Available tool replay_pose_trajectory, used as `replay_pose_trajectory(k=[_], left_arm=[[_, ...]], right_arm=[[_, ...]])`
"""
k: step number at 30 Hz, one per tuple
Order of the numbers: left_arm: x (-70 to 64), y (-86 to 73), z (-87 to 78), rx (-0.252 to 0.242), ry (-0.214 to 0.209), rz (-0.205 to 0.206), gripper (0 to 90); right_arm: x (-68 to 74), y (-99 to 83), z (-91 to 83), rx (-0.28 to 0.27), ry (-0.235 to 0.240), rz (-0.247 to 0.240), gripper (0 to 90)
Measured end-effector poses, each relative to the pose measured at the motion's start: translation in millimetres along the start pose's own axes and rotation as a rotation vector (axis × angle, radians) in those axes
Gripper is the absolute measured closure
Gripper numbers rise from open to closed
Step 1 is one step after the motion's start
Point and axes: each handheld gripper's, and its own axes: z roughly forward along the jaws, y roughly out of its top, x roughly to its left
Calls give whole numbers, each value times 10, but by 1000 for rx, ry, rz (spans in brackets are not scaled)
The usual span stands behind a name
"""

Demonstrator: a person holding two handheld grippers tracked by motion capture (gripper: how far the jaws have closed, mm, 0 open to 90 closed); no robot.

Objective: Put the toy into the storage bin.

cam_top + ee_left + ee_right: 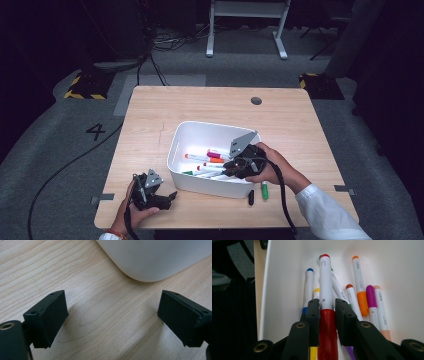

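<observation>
Two tools: my right tool clamps a red-capped white marker inside the white plastic bin; my left tool gapes empty over bare wooden surface beside the bin's corner.

A white marker with a red cap, clamped at that cap, points lengthwise into the white bin above other markers.
</observation>
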Motion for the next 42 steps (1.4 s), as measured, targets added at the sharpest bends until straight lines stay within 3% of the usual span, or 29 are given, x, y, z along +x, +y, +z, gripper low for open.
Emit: replay_pose_trajectory(k=[7, 14, 18, 21, 27, 29, 32, 37, 42], left_arm=[[0, 0, 0, 0, 0, -1, 92], [2, 0, 2, 1, -8, 1, 92], [2, 0, 2, 1, -8, 2, 92], [1, 0, 1, 1, -4, 1, 92], [0, 0, 0, 0, 0, 0, 92], [0, 0, 0, 0, 0, 0, 92], [0, 0, 0, 0, 0, 0, 92], [0, 0, 0, 0, 0, -1, 92], [0, 0, 1, -1, 0, -2, 92]], right_arm=[[28, -12, 50, 37, -1, -17, 744], [12, -54, -11, -7, -26, 16, 668], [-15, -95, -96, -54, -67, 32, 633], [-15, -129, -216, -119, -96, 39, 595], [31, -231, -540, -217, -201, 58, 507], [50, -318, -678, -249, -256, 75, 488], [54, -451, -782, -295, -285, 94, 496], [89, -771, -870, -301, -338, 156, 492], [160, -1037, -851, -293, -376, 176, 478]])
